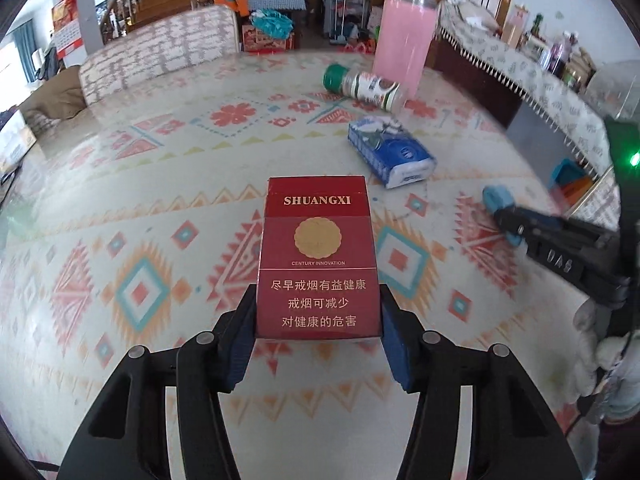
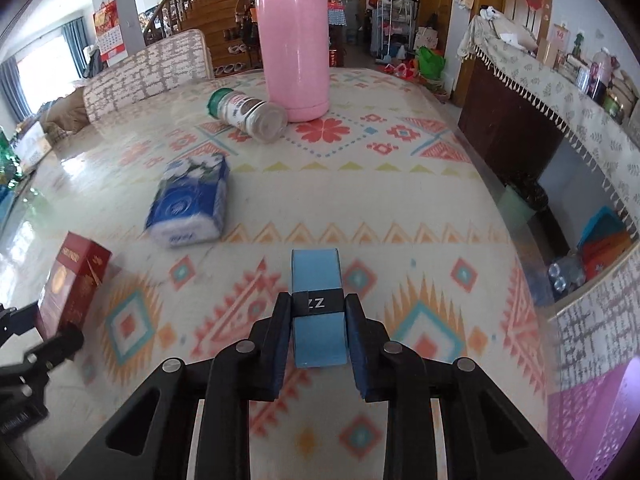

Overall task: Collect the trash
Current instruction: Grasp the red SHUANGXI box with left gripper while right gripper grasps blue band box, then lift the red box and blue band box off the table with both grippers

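Note:
A red cigarette pack point(image 1: 318, 248) stands upright between the dark blue pads of my left gripper point(image 1: 318, 300), which press on its two sides low down. My right gripper point(image 2: 318, 308) is shut on a small light-blue box point(image 2: 316, 272) with a black band marked ZZ. Both sit just above the patterned tablecloth point(image 2: 400, 200). The left wrist view shows the right gripper point(image 1: 504, 216) at the right with the blue box point(image 1: 494, 196) at its tip. The right wrist view shows the cigarette pack point(image 2: 74, 280) at the far left.
On the table lie a blue tissue pack point(image 2: 192, 200) and a green-capped spice jar point(image 2: 248, 114) on its side, beside an upright pink thermos point(image 2: 294, 52). A padded chair back point(image 2: 148, 68) stands beyond. A purple perforated basket point(image 2: 592, 420) sits past the table's right edge.

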The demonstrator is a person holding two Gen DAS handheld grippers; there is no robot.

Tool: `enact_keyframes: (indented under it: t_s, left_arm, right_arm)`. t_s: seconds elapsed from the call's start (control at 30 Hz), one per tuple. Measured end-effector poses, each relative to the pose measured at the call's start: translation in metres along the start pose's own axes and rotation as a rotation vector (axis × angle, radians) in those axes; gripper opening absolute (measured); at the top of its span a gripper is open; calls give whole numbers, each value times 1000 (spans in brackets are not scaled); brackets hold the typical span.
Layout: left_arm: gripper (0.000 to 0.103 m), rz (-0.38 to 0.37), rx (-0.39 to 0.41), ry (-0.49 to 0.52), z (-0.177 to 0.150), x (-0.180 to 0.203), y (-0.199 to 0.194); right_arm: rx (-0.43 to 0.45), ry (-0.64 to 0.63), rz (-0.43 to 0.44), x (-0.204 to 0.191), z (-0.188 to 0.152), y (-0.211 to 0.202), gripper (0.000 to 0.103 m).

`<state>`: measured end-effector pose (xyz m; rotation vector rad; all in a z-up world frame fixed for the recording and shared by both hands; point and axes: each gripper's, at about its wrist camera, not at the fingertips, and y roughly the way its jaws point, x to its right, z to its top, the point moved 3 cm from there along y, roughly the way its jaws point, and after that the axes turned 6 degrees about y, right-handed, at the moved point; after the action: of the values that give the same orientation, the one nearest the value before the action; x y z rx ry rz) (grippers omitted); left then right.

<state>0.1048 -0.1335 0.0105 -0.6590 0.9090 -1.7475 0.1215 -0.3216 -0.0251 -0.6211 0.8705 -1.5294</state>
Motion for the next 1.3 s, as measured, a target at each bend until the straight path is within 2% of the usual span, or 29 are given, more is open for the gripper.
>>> enact_keyframes:
  t_s: [0.17,0.3,0.4,0.53,0.67,0.8,1.03,1.3]
  left_arm:
    - [55,-3,67,1,-19,10,-47]
    - [55,-43,109,-16,-38,20,-82]
    - [55,-63,130,-25,-48,26,-98]
    - [55,-61,174,-22,-63,38,-117]
    - [55,-60,195,-24,-75,45,-127]
    - [55,-23,214,-29,-86,48,-134]
    - [55,-15,205,-48,-103,47,-136]
    - [55,12,190,-18,-108,55,-126]
  right_arm:
    - [29,9,39,3,-33,-37,28]
    - [58,32,91,6,-60,-72,28]
    - [87,48,124,7,-82,-100,28]
    - [145,45,118,5,-105,-131,28]
    - [215,46,89,3,-124,-159,28]
    - [257,79,115,0,-139,-178,28]
    - [256,142,181,-1,-160,-189,28]
    - [246,155,163,1,-173,-189,28]
